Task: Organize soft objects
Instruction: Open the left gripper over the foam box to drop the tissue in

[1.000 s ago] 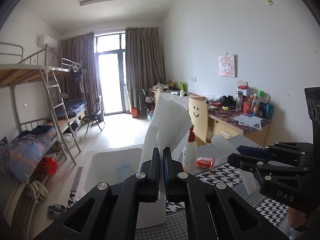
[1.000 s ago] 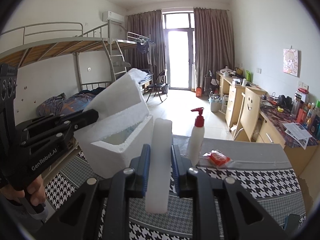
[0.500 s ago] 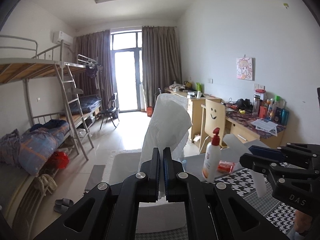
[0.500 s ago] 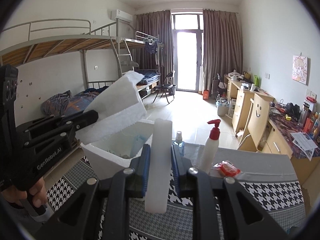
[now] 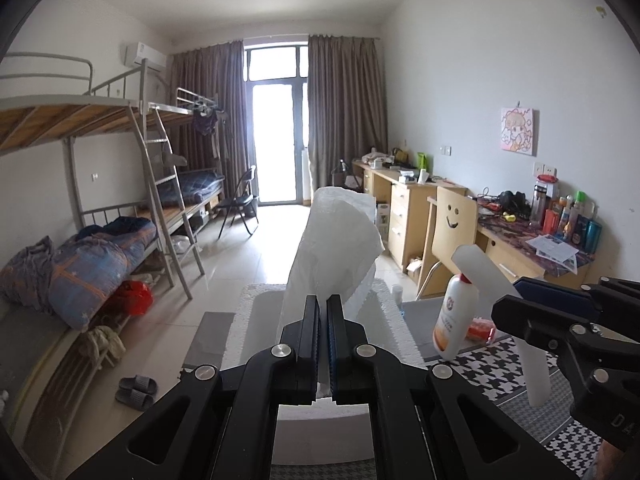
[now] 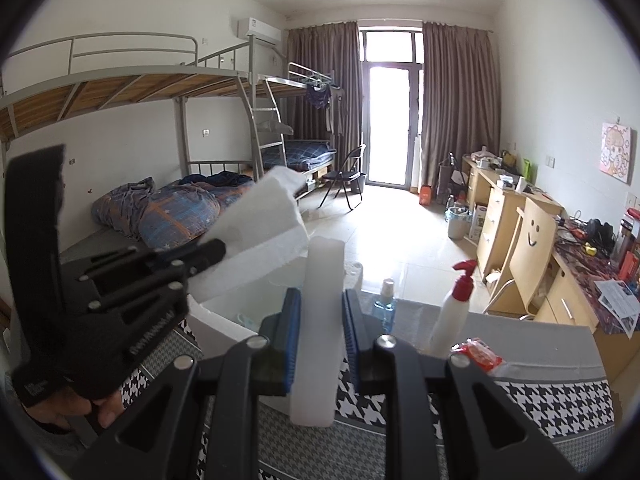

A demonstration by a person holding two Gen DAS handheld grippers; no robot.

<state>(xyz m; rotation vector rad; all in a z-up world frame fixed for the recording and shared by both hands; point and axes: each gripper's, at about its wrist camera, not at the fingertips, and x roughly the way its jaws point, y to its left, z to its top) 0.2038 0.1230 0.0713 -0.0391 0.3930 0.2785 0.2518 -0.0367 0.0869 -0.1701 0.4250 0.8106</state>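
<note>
Holding a thin white foam sheet [image 5: 334, 248], the left gripper [image 5: 323, 312] has its two fingers pressed together on the sheet's lower edge; the sheet rises upright and curls over at the top. Seen from the right wrist view, the same sheet [image 6: 260, 236] slants up and away from the left gripper [image 6: 208, 252], above the open white foam box [image 6: 224, 320].

Right gripper [image 6: 318, 312]: blue-padded fingers clamped on a white foam bar [image 6: 320, 320], one pad on each long side. Bar stands roughly upright, its top above the fingers and its bottom end hanging below them. From the left wrist view, the bar [image 5: 504, 304] runs diagonally through the right gripper [image 5: 532, 308].

Foam box [image 5: 384, 320] sits on the table at its left part, directly beyond the left gripper, lid off. Something pale blue lies inside it; cannot tell what it is.

Table cover: black-and-white houndstooth cloth [image 6: 552, 400]. On it, right of the box: small blue bottle [image 6: 385, 308], white pump bottle with red head [image 6: 454, 308], red packet [image 6: 478, 354] just beside the pump bottle's base.

Background: bunk beds [image 6: 200, 120] at left, wooden desks [image 6: 508, 216] at right.
</note>
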